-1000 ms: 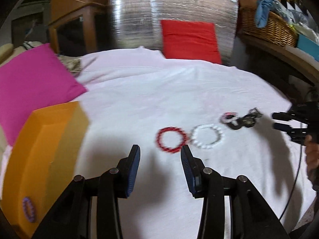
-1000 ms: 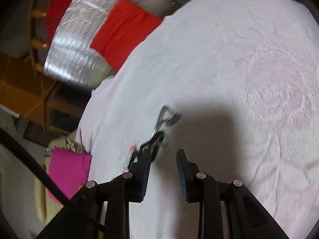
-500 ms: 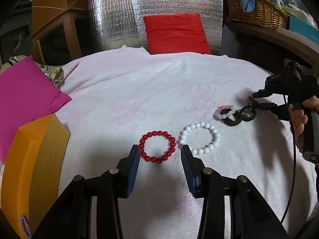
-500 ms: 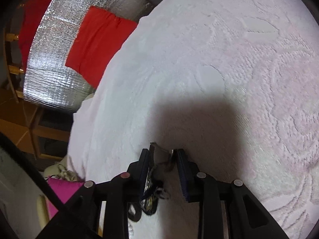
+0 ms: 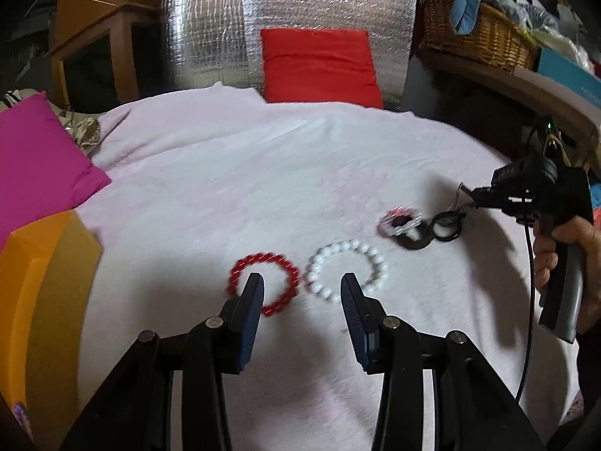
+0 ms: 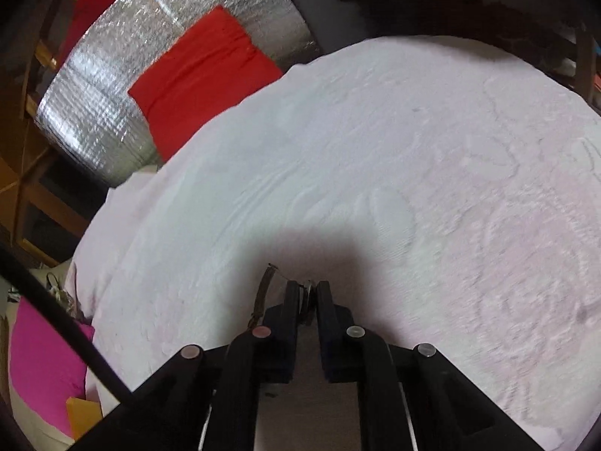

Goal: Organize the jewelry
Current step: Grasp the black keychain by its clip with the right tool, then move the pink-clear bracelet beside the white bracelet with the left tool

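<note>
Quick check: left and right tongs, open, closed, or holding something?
Left tongs: open, empty, above the red bracelet and white bracelet.
Right tongs: shut on a small metal jewelry piece; exact item unclear.

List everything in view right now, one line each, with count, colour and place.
red bead bracelet: 1, red, on white blanket, at left tool
white bead bracelet: 1, white, right of red one
tangled jewelry: 1 clump, black, pink, clear, far right
orange box: 1, left edge
pink cushion: 1, far left
red cushion: 1, against silver panel
wicker basket: 1, upper right
left tool: open
right tool: shut on clump's metal end
hand: 1, on right handle
</note>
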Tool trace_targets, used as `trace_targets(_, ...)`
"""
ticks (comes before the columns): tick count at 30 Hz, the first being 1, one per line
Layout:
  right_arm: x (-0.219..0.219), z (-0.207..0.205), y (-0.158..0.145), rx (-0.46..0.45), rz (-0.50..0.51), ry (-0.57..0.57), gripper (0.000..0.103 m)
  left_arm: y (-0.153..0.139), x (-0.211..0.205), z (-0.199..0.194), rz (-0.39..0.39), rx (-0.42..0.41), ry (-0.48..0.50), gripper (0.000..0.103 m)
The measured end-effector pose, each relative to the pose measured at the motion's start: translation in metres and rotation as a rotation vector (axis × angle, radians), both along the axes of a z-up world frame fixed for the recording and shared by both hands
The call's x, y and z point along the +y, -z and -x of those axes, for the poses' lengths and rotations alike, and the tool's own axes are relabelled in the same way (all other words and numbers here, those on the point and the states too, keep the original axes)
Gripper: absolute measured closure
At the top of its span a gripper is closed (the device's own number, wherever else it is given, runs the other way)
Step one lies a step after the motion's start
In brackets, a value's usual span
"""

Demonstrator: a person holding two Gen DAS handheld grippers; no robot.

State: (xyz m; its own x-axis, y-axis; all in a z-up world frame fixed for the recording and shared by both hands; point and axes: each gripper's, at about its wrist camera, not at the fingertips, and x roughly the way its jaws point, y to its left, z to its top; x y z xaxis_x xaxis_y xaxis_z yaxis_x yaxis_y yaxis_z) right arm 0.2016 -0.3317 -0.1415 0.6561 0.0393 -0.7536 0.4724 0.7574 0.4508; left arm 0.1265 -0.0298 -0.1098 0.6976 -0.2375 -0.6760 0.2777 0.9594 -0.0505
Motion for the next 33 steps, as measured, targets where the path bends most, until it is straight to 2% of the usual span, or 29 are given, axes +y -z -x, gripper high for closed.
trace_targets(4,-0.020,0.006,-0.001,-0.009,-0.011,0.022,0.095,-0.004,-0.013,-0.010,0.086,0.014,0.047,0.048)
trace_targets(6,-0.027,0.007,0.001,-0.006,-0.005,0.028,0.095,-0.006,-0.026,-0.016,0.100,0.006,0.063,0.046)
trace_targets(8,-0.035,0.009,0.002,-0.007,-0.012,0.034,0.095,-0.004,-0.041,-0.021,0.094,0.005,0.085,0.042)
trace_targets(14,-0.058,0.017,0.001,-0.023,-0.034,0.071,0.095,0.008,-0.090,-0.043,0.018,0.016,0.158,0.042)
trace_targets(20,-0.065,0.017,0.004,-0.010,-0.054,0.076,0.095,0.017,-0.109,-0.057,-0.008,0.050,0.179,0.043)
trace_targets(21,-0.065,0.017,0.004,-0.009,-0.055,0.076,0.095,0.018,-0.109,-0.060,-0.001,0.055,0.173,0.045)
trace_targets(24,-0.065,0.018,0.005,-0.007,-0.055,0.072,0.095,0.020,-0.107,-0.067,0.023,0.070,0.154,0.058)
trace_targets(29,-0.064,0.022,0.003,-0.011,-0.057,0.065,0.095,0.029,-0.103,-0.077,0.010,0.110,0.140,0.091)
trace_targets(33,-0.068,0.029,-0.003,-0.037,-0.061,0.074,0.094,0.022,-0.096,-0.072,0.026,0.090,0.140,0.093)
